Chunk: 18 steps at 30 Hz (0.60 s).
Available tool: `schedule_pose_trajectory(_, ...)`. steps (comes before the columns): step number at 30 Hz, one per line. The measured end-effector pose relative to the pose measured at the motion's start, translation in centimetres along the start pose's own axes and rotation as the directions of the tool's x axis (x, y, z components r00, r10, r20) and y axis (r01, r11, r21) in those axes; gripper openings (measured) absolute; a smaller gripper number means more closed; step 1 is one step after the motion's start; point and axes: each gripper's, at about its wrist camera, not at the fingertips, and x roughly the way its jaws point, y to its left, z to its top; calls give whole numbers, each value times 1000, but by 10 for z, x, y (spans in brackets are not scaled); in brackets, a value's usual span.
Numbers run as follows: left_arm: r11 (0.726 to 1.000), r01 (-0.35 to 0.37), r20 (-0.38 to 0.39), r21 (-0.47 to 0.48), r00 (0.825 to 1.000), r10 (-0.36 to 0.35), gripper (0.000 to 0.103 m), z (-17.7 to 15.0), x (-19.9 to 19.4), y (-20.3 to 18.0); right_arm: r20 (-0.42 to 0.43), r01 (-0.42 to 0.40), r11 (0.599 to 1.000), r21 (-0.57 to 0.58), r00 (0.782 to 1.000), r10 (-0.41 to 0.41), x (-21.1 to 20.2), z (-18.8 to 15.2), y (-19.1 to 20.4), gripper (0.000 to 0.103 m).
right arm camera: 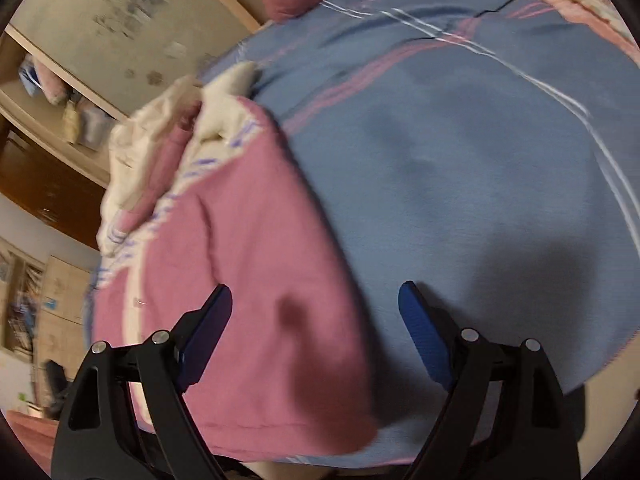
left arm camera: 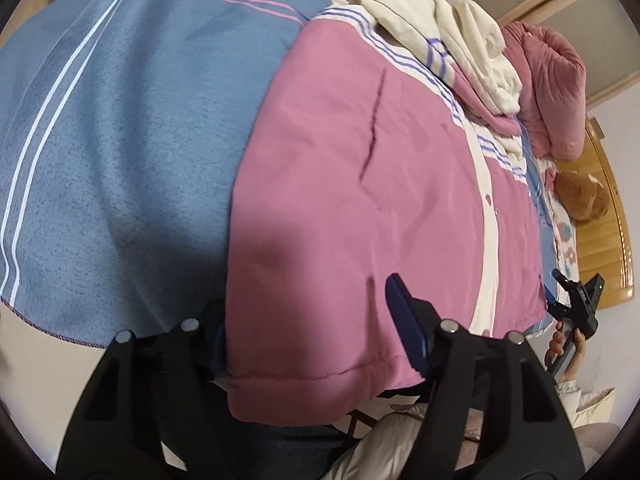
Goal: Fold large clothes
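Note:
A large pink padded garment [left arm camera: 360, 216] with a cream button placket and cream hood lies on a blue striped bedspread [left arm camera: 120, 140]. My left gripper [left arm camera: 308, 320] is open, its jaws straddling the garment's near hem corner; the left finger is hidden under the fabric. My right gripper [right arm camera: 316, 320] is open over the garment's hem [right arm camera: 260, 300] and the bedspread [right arm camera: 460, 180], holding nothing. The right gripper also shows in the left wrist view [left arm camera: 576, 304] at the garment's far hem end.
A pink pillow or quilt [left arm camera: 552, 80] and a brown plush toy [left arm camera: 580, 196] lie at the bed head by a wooden headboard [left arm camera: 612, 220]. Shelves with bags [right arm camera: 76, 116] stand along the wall. A beige padded jacket [left arm camera: 400, 440] is below the bed edge.

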Motion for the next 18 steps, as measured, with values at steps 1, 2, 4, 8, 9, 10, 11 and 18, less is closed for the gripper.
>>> schedule_pose_trajectory(1, 1000, 7, 0, 7, 1000, -7, 68, -1, 0, -1, -26, -28, 1000, 7, 999, 29, 3, -3, -3, 86)
schedule_pose_trajectory(2, 1000, 15, -1, 9, 1000, -15, 68, -1, 0, -2, -68, -69, 997, 17, 995, 70, 8, -6, -5, 86)
schedule_pose_trajectory(4, 1000, 24, -10, -2, 1000, -24, 68, -1, 4, 0, -217, -140, 990, 28, 966, 142, 30, -18, -5, 87)
schedule_pose_trajectory(8, 998, 56, -21, 0, 998, -56, 68, -2, 9, 0, -274, -201, 978, -53, 945, 179, 36, -31, 9, 99)
schedule_pose_trajectory(9, 998, 62, -20, -4, 998, -62, 68, -2, 9, 0, -276, -210, 977, -40, 942, 191, 36, -31, 8, 95)
schedule_pose_trajectory(10, 998, 67, -21, -11, 998, -67, 67, -1, 10, 1, -284, -235, 972, -23, 934, 219, 36, -31, 8, 76)
schedule_pose_trajectory(11, 998, 66, -21, -13, 998, -67, 64, -1, 10, 1, -290, -277, 961, 2, 919, 266, 33, -30, 7, 46)
schedule_pose_trajectory(18, 963, 260, -22, -76, 965, -262, 13, 5, 3, 9, -204, -582, 813, 28, 793, 575, -5, -15, 37, 15)
